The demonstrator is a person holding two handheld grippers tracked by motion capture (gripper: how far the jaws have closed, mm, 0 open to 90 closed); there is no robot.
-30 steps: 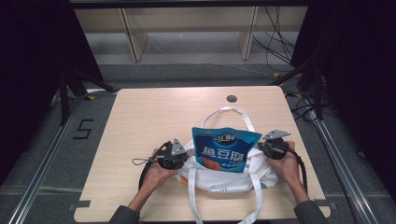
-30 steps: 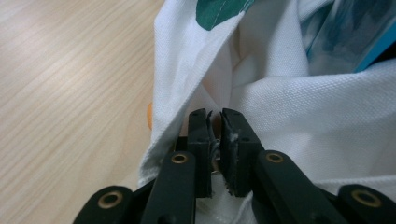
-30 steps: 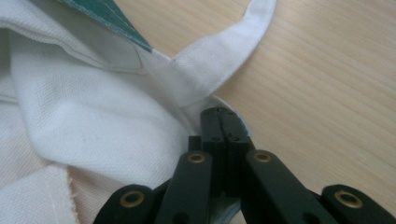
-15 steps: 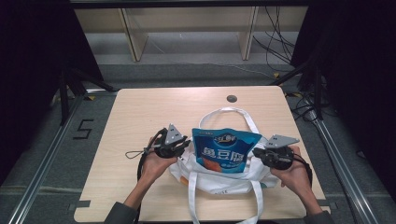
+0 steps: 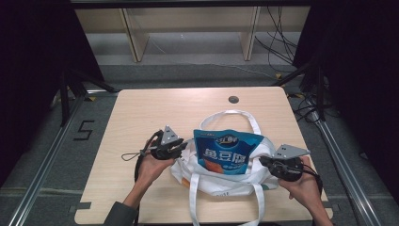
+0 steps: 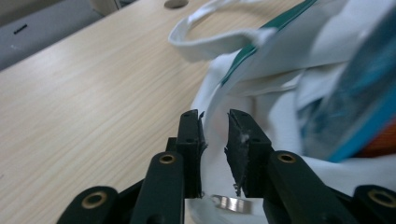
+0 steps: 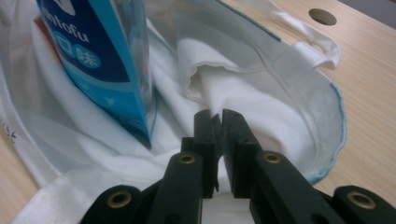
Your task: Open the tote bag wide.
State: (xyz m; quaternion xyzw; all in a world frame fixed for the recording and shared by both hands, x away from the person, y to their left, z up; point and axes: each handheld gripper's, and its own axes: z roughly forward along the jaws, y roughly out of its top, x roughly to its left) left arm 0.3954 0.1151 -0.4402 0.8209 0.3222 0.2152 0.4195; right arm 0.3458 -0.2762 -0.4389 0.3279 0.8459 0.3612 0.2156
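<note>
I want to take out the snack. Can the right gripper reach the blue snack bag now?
Probably not yet: the right gripper is shut on the white tote bag; the blue snack bag stands close, unobstructed.

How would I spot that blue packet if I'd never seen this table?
Look at the wooden table, near the person's edge, where a white tote bag lies between the two hands. The blue packet stands up out of the bag's mouth. It is the one glossy, bright blue thing there, with white lettering and an orange patch.
</note>
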